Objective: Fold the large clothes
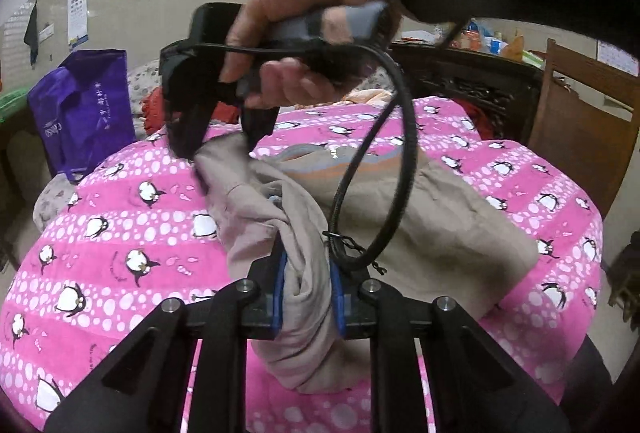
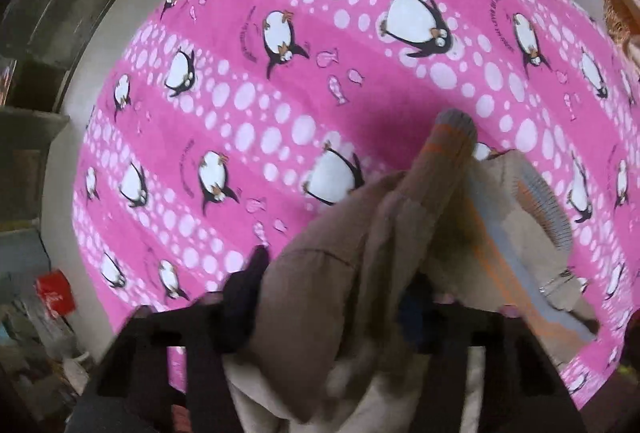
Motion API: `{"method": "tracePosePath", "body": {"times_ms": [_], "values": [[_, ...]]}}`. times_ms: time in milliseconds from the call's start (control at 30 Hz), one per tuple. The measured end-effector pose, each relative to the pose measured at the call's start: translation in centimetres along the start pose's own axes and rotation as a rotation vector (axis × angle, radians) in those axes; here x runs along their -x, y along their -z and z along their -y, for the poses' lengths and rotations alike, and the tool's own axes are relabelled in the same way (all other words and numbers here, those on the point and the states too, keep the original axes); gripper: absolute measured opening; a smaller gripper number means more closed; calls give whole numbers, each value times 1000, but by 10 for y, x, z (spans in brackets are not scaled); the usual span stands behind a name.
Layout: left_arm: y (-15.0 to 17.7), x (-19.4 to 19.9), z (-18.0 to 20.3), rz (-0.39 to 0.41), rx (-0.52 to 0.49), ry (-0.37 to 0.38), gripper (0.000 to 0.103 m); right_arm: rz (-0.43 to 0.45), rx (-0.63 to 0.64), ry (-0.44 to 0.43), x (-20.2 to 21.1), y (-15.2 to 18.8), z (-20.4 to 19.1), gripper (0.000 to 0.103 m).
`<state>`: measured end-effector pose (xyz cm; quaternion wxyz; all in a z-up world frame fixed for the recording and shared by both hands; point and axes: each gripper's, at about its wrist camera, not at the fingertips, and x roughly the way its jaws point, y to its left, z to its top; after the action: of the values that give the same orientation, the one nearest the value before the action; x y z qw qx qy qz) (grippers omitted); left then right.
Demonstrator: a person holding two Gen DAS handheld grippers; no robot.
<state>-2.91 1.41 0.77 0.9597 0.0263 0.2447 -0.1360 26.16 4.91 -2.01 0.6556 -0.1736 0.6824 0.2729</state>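
Observation:
A beige garment (image 1: 440, 217) with grey and orange trim lies partly spread on a pink penguin blanket (image 1: 120, 233). My left gripper (image 1: 307, 285) is shut on a bunched fold of it, the cloth squeezed between the blue pads. A hand (image 1: 304, 1) in a black sleeve holds my right gripper (image 1: 222, 145) farther back, pointing down and pinching a raised corner of the same garment. In the right wrist view the garment (image 2: 340, 273) fills the gap between the right gripper's (image 2: 332, 297) fingers, and a striped cuff (image 2: 454, 131) sticks up over the blanket (image 2: 280, 33).
A purple bag (image 1: 84, 105) stands at the back left beyond the blanket. Dark carved furniture (image 1: 472, 77) and a wooden chair (image 1: 588, 113) stand at the back right. A black cable (image 1: 400, 161) loops from the right gripper over the garment. Clutter lies on the floor (image 2: 52, 297) to the left.

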Motion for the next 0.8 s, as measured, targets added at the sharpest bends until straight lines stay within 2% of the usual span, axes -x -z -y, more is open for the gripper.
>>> {"method": "tracePosePath", "body": {"times_ms": [33, 100, 300, 433, 567, 700, 800], "values": [[-2, 2, 2, 2, 4, 16, 15, 17, -2, -12, 2, 5, 6, 19], [-6, 4, 6, 7, 7, 36, 14, 59, -4, -34, 12, 16, 18, 12], [-26, 5, 53, 33, -64, 121, 9, 144, -49, -73, 45, 57, 69, 9], [-41, 4, 103, 42, -115, 222, 0, 186, -79, -85, 65, 96, 112, 8], [-47, -7, 147, 44, -187, 273, 0, 204, -82, -71, 80, 131, 143, 7], [-43, -13, 156, 8, -170, 298, 0, 256, -127, -49, 93, 159, 177, 0], [-30, 1, 151, -1, -177, 287, 2, 292, -156, -117, 94, 174, 200, 0]]}}
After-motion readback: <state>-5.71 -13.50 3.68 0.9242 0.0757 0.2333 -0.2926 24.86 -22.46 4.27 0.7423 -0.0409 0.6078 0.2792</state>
